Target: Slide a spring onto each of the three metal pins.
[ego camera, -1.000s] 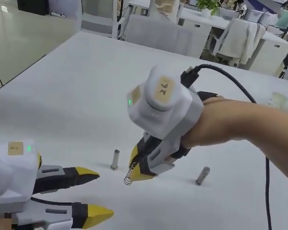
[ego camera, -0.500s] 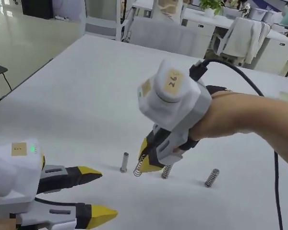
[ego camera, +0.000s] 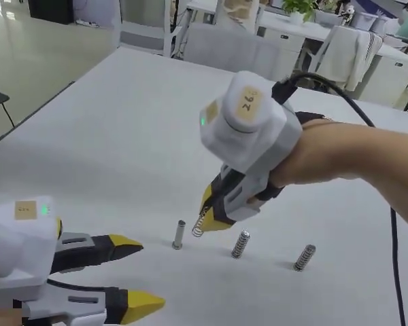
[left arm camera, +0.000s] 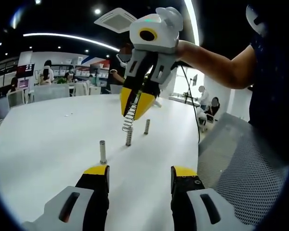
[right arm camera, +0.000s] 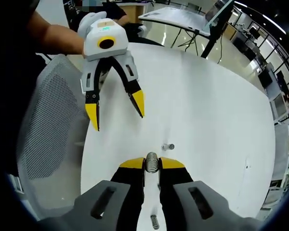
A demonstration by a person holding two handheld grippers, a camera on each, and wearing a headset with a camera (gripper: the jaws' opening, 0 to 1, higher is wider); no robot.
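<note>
Two down: just lifted last coiled steel spring [ego camera: 200, 224], pinched in right hand-held gripper [ego camera: 207, 221], to tip height beside bare grey metal pin [ego camera: 179, 234] on white table [ego camera: 122, 136], keeping left hand-held gripper [ego camera: 149, 273] spread.

A broad white bench [ego camera: 109, 129] stands in an open office. Beyond it are white desks [ego camera: 285, 41] and a potted plant [ego camera: 296, 8]. A grey mesh chair [left arm camera: 241, 163] sits beside the bench.

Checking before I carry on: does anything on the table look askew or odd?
Nothing stands out: bare pin upright, two springs standing beside it, third spring held in the right claw.
</note>
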